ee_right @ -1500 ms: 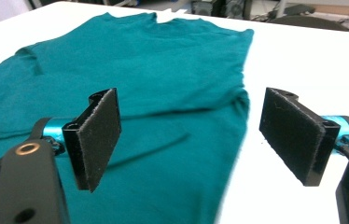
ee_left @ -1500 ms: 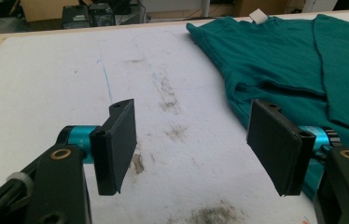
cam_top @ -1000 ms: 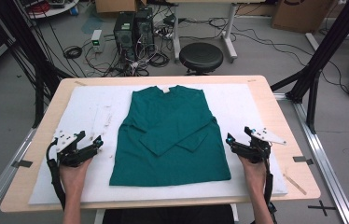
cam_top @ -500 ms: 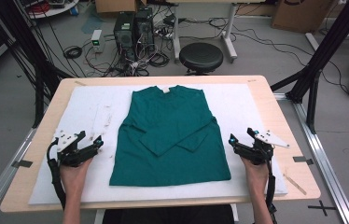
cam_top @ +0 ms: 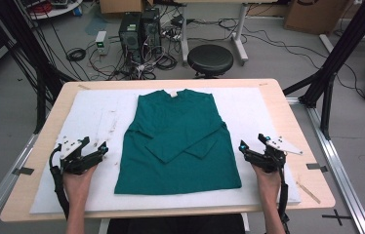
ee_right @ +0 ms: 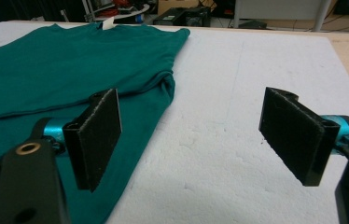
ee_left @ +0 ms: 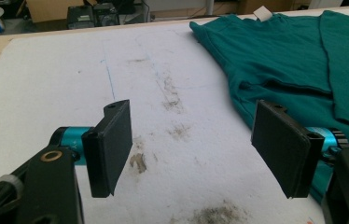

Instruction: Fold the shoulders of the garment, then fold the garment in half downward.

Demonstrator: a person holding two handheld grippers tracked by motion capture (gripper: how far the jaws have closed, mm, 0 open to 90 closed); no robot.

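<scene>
A green long-sleeved shirt lies flat in the middle of the white foam mat that covers most of the wooden surface, its collar toward the far edge and its hem toward the near edge — both sleeves are folded in across the front, crossing low on the chest. The left tool sits near the left edge of the mat, just beside the shirt's lower left side and not touching it; its jaws stand wide apart with nothing between them, and in the left gripper view they frame bare, smudged foam with the shirt's edge running behind the right-hand jaw. The right tool rests at the opposite side, near the shirt's lower right edge and clear of the cloth — its jaws are likewise spread and empty, and in the right gripper view the left-hand jaw stands in front of green fabric while the other stands over white foam. Each tool is held by a hand coming in from the near edge.
</scene>
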